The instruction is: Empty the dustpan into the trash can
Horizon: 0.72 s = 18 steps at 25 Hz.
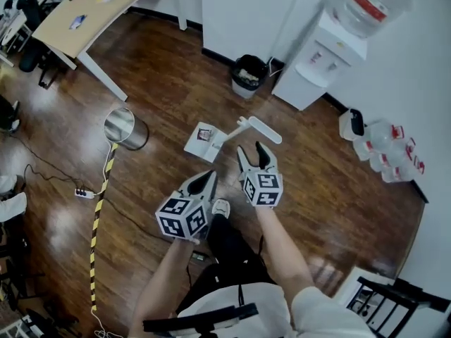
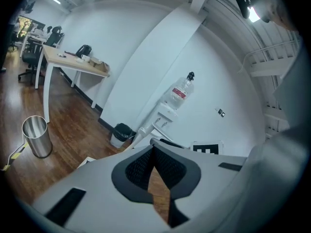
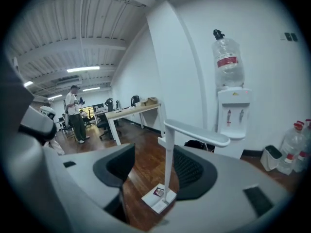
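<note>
A white dustpan [image 1: 204, 140] stands on the wood floor with its long handle [image 1: 259, 129] upright. My right gripper [image 1: 256, 151] hovers just short of the handle's top, jaws open and empty. In the right gripper view the handle pole [image 3: 168, 165] and the pan [image 3: 158, 198] show through the gap between the jaws. My left gripper [image 1: 206, 181] hangs lower left of it, shut with nothing in it; its pads [image 2: 146, 165] meet at the tips. A black trash can [image 1: 249, 74] with a white liner stands by the wall. A steel can [image 1: 125, 127] stands to the left.
A water dispenser [image 1: 328, 55] and spare bottles [image 1: 389, 148] line the right wall. A desk [image 1: 91, 9] is at the far left. Yellow-black tape [image 1: 99, 210] and a power strip [image 1: 84, 193] lie on the floor. A person [image 3: 75, 113] stands far off.
</note>
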Each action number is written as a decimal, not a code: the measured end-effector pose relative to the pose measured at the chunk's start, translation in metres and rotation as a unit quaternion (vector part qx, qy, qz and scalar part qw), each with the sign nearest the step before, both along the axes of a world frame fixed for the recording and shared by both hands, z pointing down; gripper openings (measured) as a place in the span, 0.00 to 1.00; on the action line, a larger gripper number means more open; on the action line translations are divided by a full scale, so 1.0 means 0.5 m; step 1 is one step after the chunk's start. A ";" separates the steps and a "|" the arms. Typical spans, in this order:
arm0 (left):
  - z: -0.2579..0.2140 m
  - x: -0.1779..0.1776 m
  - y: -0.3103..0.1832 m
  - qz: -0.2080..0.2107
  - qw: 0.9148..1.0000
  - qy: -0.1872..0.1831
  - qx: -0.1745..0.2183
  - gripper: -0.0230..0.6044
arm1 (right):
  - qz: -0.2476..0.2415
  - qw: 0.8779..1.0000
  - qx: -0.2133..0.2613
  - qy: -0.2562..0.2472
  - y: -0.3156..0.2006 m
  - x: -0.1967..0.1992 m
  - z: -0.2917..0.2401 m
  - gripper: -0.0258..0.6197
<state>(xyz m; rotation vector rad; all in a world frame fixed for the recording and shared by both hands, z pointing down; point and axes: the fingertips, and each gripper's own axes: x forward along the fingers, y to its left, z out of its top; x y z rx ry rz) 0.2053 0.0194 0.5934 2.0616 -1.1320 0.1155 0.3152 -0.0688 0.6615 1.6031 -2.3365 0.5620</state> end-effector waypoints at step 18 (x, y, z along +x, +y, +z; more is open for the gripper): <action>0.109 -0.035 -0.078 -0.026 0.998 0.036 -0.045 0.03 | 0.064 0.998 0.007 0.004 -0.199 -0.023 0.105 0.47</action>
